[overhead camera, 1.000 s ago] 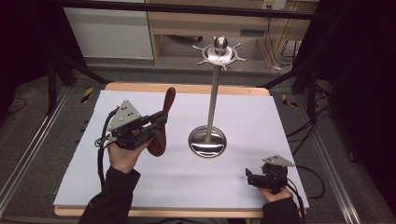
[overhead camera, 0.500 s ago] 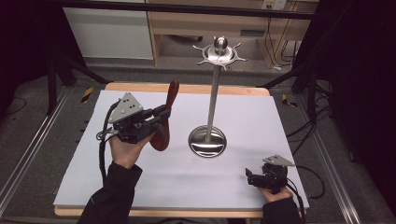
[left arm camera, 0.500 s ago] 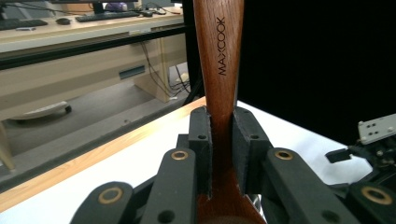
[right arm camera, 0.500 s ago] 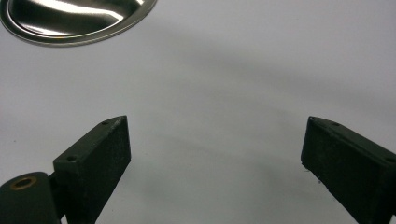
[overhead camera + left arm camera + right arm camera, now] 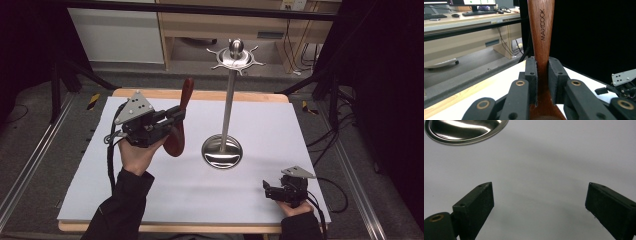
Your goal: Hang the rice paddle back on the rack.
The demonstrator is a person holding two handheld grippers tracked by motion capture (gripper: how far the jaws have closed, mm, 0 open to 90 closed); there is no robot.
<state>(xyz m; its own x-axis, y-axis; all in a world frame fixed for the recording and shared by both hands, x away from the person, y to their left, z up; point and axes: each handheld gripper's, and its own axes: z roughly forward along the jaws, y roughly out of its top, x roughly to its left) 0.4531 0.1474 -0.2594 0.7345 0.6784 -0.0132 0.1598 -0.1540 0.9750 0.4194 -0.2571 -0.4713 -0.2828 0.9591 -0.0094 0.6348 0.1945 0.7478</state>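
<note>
Wooden spoon [image 5: 541, 47] branded "MAXCOOK", pinched in the left gripper [image 5: 172, 120] jaws at the tabletop's [image 5: 280, 125] nine o'clock, raised higher than a second ago. Right gripper [image 5: 266, 190], jaws spread, rests at five o'clock near the steel utensil stand [image 5: 227, 105]

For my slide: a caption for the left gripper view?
Left gripper clamps a MAXCOOK wooden spoon by its handle.

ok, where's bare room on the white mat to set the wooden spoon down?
Free: the wide patch on the white mat between the left gripper and right gripper, below the steel stand's round base; also right of the base. Crowded: between the dark wooden spoon and the base.
</note>
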